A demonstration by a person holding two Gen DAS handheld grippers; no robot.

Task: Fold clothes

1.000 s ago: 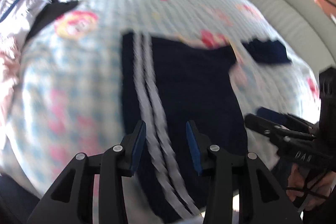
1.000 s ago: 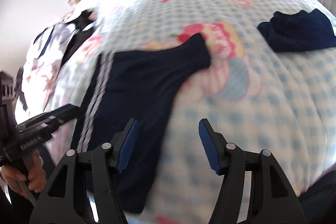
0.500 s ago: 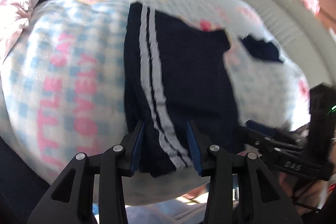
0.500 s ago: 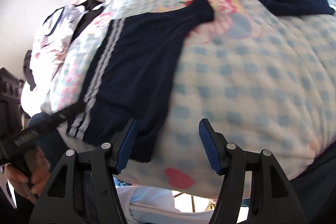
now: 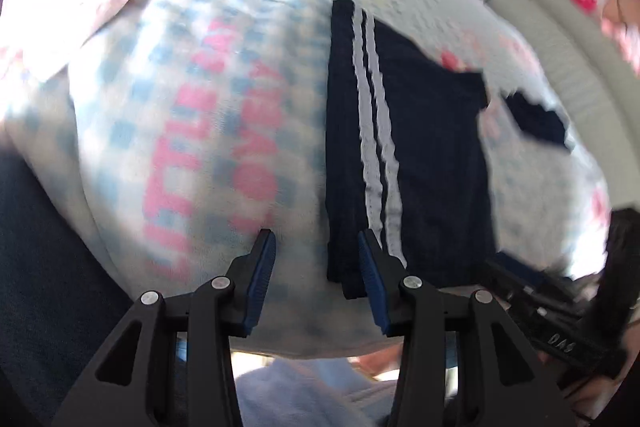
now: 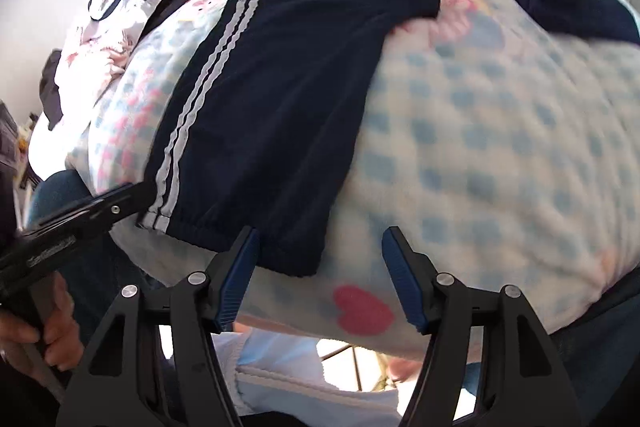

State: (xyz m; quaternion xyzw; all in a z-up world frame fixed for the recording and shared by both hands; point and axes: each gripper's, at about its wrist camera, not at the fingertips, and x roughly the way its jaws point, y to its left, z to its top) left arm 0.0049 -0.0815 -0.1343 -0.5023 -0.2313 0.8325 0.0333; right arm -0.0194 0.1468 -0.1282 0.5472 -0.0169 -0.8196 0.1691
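Navy shorts with two white side stripes [image 5: 424,147] lie flat on the blue-checked blanket [image 5: 180,115], waistband at the near edge; they also show in the right wrist view [image 6: 272,99]. My left gripper [image 5: 316,247] is open and empty, just off the shorts' near left corner. My right gripper [image 6: 320,247] is open and empty, at the waistband's right corner. Each gripper shows in the other's view, the right gripper [image 5: 540,303] low right and the left gripper [image 6: 80,215] low left.
A small folded navy garment [image 5: 540,123] lies on the blanket to the right, also in the right wrist view [image 6: 580,15]. A heap of white, pink and black clothes [image 6: 120,11] sits at the far left. A grey headboard [image 5: 568,39] lies beyond.
Both grippers have pulled back toward the near edge of the bed. The left one has shifted left off the striped side. The shorts lie still.
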